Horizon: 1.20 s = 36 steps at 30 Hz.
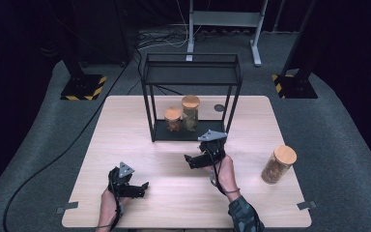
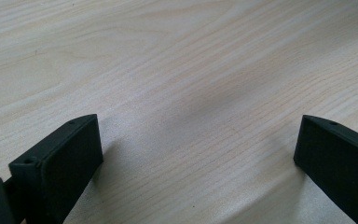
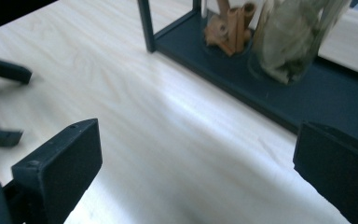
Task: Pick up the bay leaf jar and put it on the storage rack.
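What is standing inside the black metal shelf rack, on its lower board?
Two cork-lidded glass jars: a short one holding brown sticks, a taller one with pale contents. Their rear sides are hidden.

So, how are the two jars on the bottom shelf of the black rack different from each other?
The left jar is shorter; the right jar is taller, its lid higher. In the right gripper view, the left jar holds brown rolled sticks, while the right jar holds pale greenish, leafy material. Both are clear glass with round wooden lids, standing upright side by side on the rack.
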Each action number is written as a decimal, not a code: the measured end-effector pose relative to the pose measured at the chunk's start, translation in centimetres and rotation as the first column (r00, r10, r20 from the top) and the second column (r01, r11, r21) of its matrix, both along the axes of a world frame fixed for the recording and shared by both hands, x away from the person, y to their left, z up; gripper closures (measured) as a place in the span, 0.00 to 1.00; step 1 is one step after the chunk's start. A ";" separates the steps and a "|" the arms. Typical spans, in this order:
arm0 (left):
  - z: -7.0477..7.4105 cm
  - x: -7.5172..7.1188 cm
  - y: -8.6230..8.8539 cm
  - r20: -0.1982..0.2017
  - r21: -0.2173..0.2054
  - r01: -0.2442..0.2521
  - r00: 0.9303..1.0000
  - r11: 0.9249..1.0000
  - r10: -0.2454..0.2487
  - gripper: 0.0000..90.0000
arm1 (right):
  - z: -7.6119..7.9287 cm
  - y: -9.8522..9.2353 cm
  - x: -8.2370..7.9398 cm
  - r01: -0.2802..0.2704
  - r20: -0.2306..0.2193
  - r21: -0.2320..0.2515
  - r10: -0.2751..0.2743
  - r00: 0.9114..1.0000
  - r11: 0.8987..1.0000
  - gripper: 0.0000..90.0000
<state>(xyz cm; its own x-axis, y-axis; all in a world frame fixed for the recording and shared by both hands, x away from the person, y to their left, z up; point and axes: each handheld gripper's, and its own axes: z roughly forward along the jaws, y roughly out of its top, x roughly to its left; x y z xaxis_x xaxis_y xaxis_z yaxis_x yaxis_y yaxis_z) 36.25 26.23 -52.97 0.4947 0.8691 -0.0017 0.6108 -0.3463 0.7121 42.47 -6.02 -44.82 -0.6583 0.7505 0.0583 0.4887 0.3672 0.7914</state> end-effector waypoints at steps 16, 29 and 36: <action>0.0 0.0 0.0 0.001 0.002 0.001 1.000 1.000 -0.001 0.00 | -4.6 -4.5 -7.3 0.046 -0.020 -0.021 -0.047 0.999 0.999 0.00; 0.0 0.0 0.0 0.000 0.000 0.000 1.000 1.000 0.000 0.00 | -6.9 -10.9 -11.2 0.190 0.000 0.012 -0.190 0.982 0.982 0.00; 0.0 0.0 0.0 0.001 0.002 0.001 1.000 1.000 -0.001 0.00 | -7.6 -12.2 -12.1 0.225 -0.003 0.024 -0.225 0.974 0.974 0.00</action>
